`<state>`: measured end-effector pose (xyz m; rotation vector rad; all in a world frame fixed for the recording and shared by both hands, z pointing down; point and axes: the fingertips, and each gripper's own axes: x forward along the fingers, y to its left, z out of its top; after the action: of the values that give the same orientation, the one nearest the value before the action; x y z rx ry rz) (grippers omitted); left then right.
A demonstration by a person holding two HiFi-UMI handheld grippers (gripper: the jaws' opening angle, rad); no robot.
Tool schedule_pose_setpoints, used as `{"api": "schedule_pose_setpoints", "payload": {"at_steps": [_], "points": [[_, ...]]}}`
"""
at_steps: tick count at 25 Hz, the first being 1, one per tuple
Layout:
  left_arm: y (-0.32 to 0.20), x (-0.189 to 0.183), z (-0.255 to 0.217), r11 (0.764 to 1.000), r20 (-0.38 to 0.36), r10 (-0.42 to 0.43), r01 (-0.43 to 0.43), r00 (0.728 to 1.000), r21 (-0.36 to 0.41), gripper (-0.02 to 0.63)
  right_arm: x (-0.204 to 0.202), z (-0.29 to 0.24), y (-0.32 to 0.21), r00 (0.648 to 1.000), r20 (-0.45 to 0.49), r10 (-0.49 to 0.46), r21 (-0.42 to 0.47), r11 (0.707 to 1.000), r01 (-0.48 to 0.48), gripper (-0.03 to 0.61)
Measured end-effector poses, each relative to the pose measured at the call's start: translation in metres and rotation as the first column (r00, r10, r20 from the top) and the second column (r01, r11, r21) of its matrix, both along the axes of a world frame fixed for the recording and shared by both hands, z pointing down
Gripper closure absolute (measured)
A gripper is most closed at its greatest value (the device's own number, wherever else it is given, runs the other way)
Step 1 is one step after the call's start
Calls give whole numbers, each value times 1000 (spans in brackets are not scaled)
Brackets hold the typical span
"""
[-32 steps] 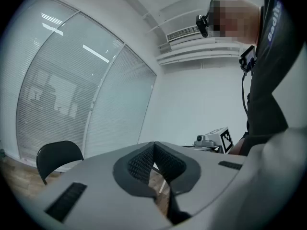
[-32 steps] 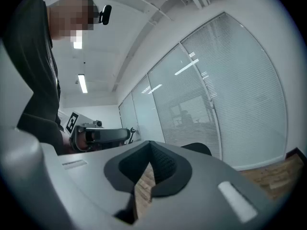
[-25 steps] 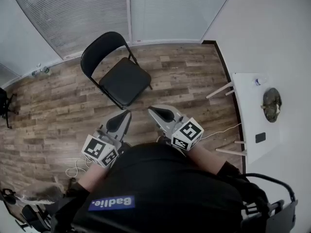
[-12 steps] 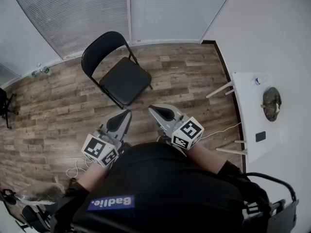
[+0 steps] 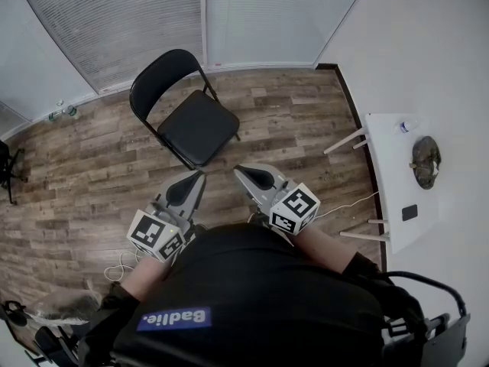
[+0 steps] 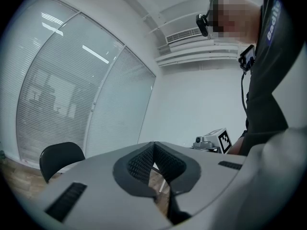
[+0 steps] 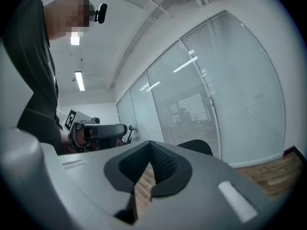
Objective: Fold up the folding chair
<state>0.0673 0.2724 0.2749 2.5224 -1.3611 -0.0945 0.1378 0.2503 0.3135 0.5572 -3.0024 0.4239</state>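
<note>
Left gripper [image 5: 200,176] has shifted slightly; it and right gripper [image 5: 237,170] have jaws clenched, holding nothing.

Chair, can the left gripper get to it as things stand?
Probably yes: only bare floor lies between the left gripper and the chair, though the jaws are shut.

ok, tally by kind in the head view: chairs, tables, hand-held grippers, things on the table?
folding chair: 1
white table: 1
hand-held grippers: 2 (left hand-held gripper, right hand-held gripper)
things on the table: 3 (mottled green object, dark rectangle, small clear object)
Total: 7
</note>
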Motion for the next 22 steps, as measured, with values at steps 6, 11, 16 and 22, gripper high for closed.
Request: {"api": "schedule_pose_setpoints", "payload": {"at_steps": [6, 11, 16, 22], "points": [[6, -18, 1, 1000, 3, 3, -3, 1000, 17, 609, -14, 4, 6, 1000, -7, 19, -3, 1000, -19, 577], [14, -39, -2, 1000, 6, 9, -9, 1000, 24, 609, -33, 5, 16, 999, -10, 37, 1, 999, -37, 577], [13, -51, -3, 999, 10, 21, -21, 1000, 30, 609, -41, 7, 15, 997, -4, 72, -5, 997, -72, 577], [0, -61, 1, 1000, 12, 7, -8, 1000, 26, 609, -42, 15, 4, 997, -6, 77, -23, 997, -77, 577]]}}
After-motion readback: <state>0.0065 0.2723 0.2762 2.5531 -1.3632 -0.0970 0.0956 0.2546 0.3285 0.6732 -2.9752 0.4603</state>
